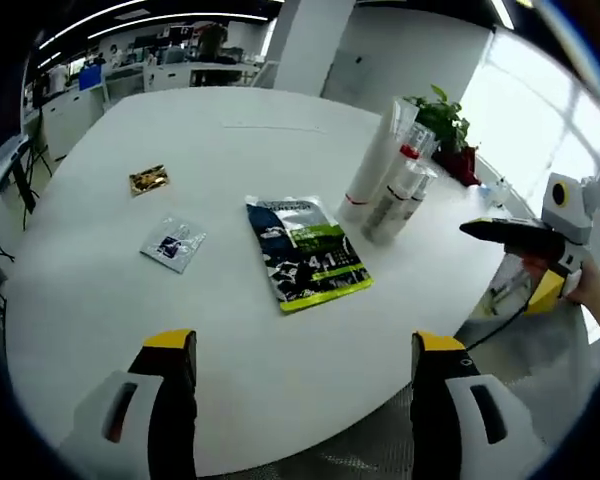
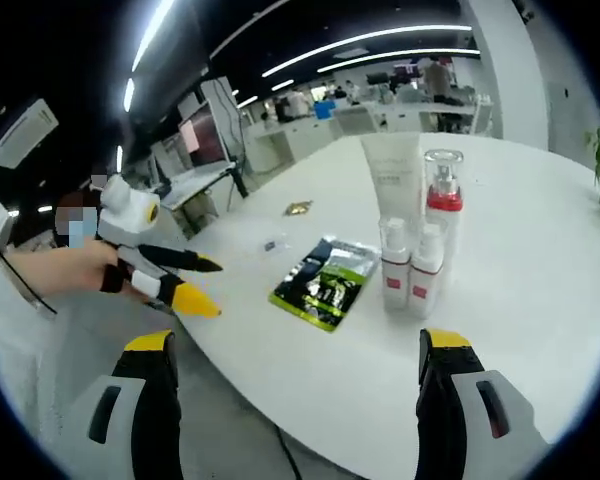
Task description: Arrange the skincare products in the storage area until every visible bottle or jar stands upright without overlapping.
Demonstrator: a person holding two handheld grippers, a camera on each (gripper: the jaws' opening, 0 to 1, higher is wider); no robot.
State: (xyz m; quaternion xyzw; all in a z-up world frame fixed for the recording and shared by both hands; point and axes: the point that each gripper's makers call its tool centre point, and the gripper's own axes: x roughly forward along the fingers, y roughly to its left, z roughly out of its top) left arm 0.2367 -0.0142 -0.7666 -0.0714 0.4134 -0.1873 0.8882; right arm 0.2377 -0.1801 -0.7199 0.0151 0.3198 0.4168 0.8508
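On the round white surface a cluster of skincare products stands upright: a tall white tube, a clear pump bottle with a red collar just beside it, and two small white bottles with red labels touching side by side in front of them. In the left gripper view the same cluster stands at the far right of the surface, near a potted plant. A green and black sachet lies flat beside the cluster. Farther left lie a small silver packet and a small gold packet, well apart from the bottles.

The left gripper hovers off the near edge, its fingers spread wide and holding nothing. The right gripper likewise hangs off the edge, fingers spread and empty, in a hand
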